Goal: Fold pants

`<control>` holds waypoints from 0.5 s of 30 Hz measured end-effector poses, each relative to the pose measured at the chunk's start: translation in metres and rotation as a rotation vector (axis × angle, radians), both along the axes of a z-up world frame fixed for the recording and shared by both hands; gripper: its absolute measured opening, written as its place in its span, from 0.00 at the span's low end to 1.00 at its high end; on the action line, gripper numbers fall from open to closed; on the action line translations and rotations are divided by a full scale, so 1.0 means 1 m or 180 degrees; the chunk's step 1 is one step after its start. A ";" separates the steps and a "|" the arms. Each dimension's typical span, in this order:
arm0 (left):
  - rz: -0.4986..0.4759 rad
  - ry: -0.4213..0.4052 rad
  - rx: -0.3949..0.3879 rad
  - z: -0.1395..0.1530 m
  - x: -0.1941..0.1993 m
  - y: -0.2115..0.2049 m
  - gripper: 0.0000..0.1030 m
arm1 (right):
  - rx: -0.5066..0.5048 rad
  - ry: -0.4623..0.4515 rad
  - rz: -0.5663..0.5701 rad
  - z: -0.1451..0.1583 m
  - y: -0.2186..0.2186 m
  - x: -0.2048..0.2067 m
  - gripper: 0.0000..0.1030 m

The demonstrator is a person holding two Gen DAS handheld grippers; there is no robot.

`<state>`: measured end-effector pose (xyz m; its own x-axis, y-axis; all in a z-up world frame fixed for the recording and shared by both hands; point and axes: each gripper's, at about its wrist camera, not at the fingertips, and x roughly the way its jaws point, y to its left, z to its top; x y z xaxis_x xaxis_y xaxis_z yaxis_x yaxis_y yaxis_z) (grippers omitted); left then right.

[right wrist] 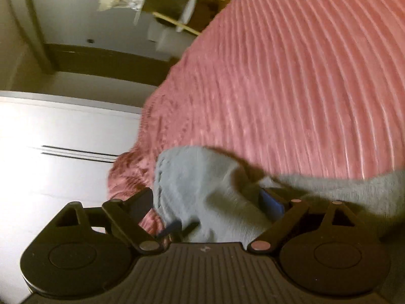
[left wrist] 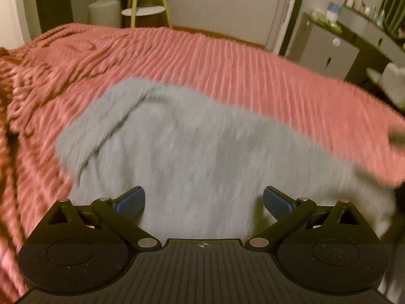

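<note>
Grey pants (left wrist: 202,147) lie spread on a pink ribbed blanket (left wrist: 227,63), with one part folded over at their left end. My left gripper (left wrist: 203,200) hovers over the near part of the pants, jaws wide open, with nothing pinched between its blue pads (left wrist: 133,201). The right wrist view is rolled sideways. There my right gripper (right wrist: 206,202) is open at the blanket's edge, and a bunched end of the pants (right wrist: 202,177) lies loosely between its fingers. The blue right pad (right wrist: 272,201) sits against the cloth, while the left finger (right wrist: 141,202) stands clear of it.
The blanket (right wrist: 291,88) covers a bed and is rumpled at the left (left wrist: 30,76). Beyond the bed stand a round side table with yellow legs (left wrist: 143,11) and a grey dresser (left wrist: 326,50) with small items on top. A white cabinet front (right wrist: 50,139) is beside the bed edge.
</note>
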<state>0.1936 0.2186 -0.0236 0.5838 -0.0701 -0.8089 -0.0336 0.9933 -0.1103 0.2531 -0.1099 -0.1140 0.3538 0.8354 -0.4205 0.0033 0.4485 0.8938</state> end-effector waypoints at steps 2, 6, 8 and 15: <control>-0.0052 0.0031 0.0022 0.006 0.016 0.001 0.99 | 0.0044 -0.0078 0.0000 -0.001 0.000 -0.007 0.90; -0.0157 0.0058 0.0737 0.002 0.020 -0.015 0.99 | 0.0055 -0.0073 -0.0024 -0.003 -0.005 -0.014 0.90; -0.0229 0.0051 0.0771 -0.001 0.014 -0.014 0.99 | 0.0065 -0.0076 -0.0032 -0.001 -0.015 -0.019 0.90; -0.0453 -0.0101 0.0873 0.014 0.015 -0.018 0.76 | 0.0027 -0.0130 0.0040 -0.007 -0.009 -0.022 0.90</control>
<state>0.2086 0.2004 -0.0093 0.6091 0.0655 -0.7904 0.1071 0.9807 0.1638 0.2314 -0.1186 -0.1210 0.3599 0.8435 -0.3988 -0.0388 0.4406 0.8969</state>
